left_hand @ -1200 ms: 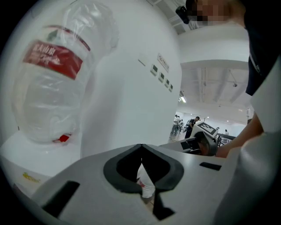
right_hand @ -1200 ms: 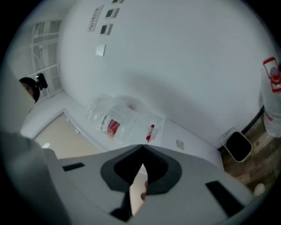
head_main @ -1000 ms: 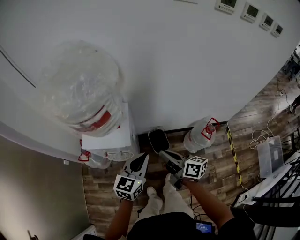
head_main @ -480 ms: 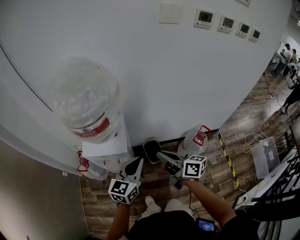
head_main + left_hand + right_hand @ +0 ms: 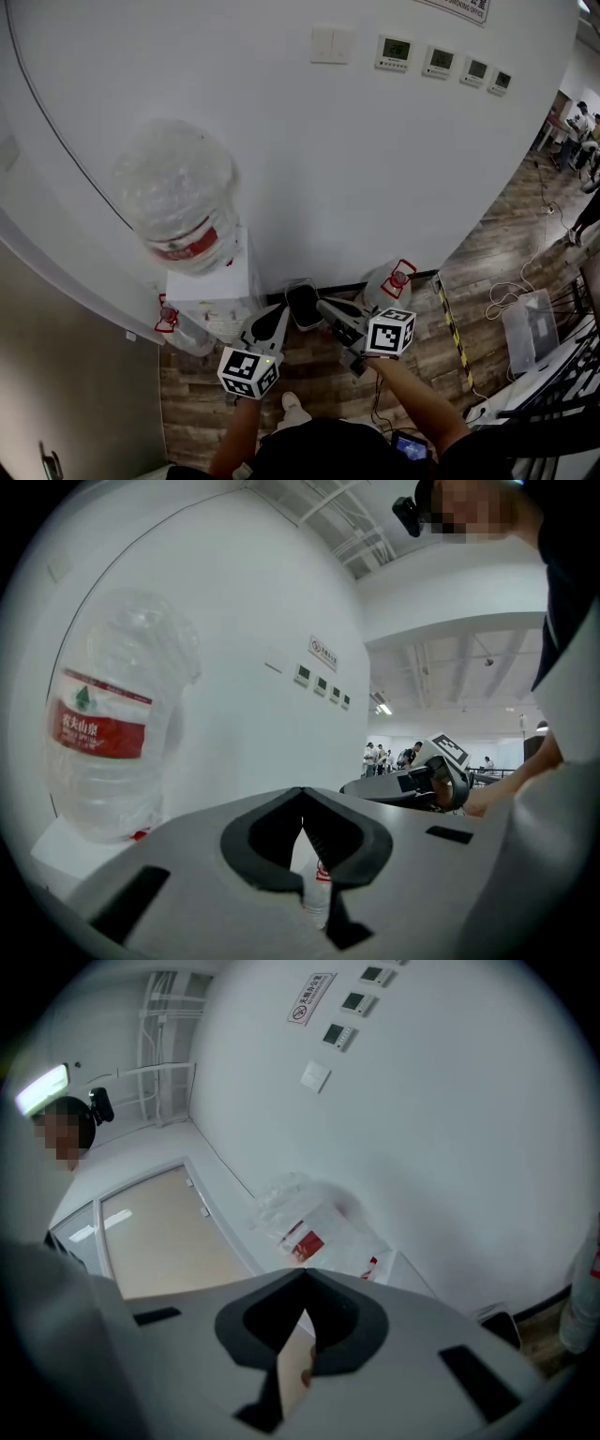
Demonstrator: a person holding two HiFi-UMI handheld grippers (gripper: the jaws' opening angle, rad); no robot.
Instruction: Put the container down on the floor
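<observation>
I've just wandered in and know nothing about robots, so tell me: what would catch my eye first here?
The big clear water jug with a red label, upside down on the white dispenser against the wall, stands out most. Below it, a person holds the left hand-held gripper and the right hand-held gripper, both shut and empty, each bearing a black-and-white marker cube. A second jug stands on the wooden floor to the right.

Clear container (image 5: 176,187) with red label (image 5: 192,246), white wall (image 5: 375,169), brown wood-plank floor (image 5: 487,281).

Wood floor (image 5: 487,281) carries a water jug (image 5: 386,284) and black bin (image 5: 304,306).
</observation>
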